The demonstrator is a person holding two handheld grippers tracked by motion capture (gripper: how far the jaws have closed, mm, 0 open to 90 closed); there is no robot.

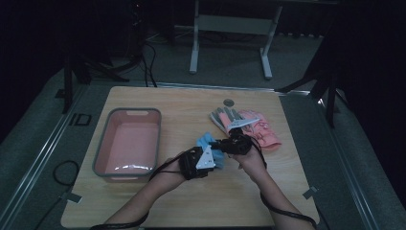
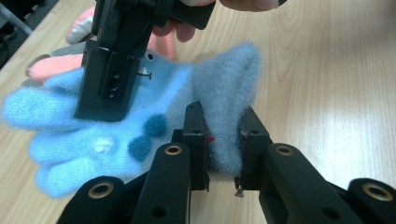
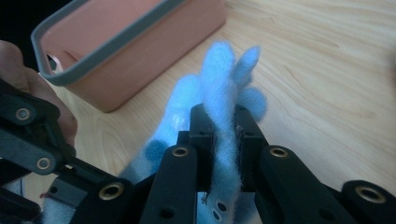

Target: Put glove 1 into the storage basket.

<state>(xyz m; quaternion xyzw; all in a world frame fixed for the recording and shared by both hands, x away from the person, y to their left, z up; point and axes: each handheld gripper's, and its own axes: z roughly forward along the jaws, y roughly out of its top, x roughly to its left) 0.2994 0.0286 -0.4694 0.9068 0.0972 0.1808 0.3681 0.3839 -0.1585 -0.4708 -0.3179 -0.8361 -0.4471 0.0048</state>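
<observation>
The pale wood-grain counter (image 1: 143,201) is a rounded rectangle with a smooth laminate face. On its left side stands the pink rectangular plastic tub with a grey rim (image 1: 102,143), its inner floor glossy; in the right gripper view its rounded corner (image 3: 46,74) rises at upper left. Toward the far right lie a grey fabric glove (image 1: 221,116) and, just beside it, a pink fabric glove (image 1: 266,132), both flat with fingers spread. No writing can be read on any of these.

The fluffy light-blue knitted glove (image 1: 207,140) hangs between the two tools near the counter's middle, lifted off the surface. Its pile is soft and fuzzy, with small dark-blue pompom dots (image 2: 155,124) on it.

The left gripper (image 2: 223,151), black and angular, is clamped on the glove's cuff edge, the forearm coming in from the lower left. The right gripper (image 3: 225,140) is pinched tight on the glove's finger end, its hand angled inward toward the other.
</observation>
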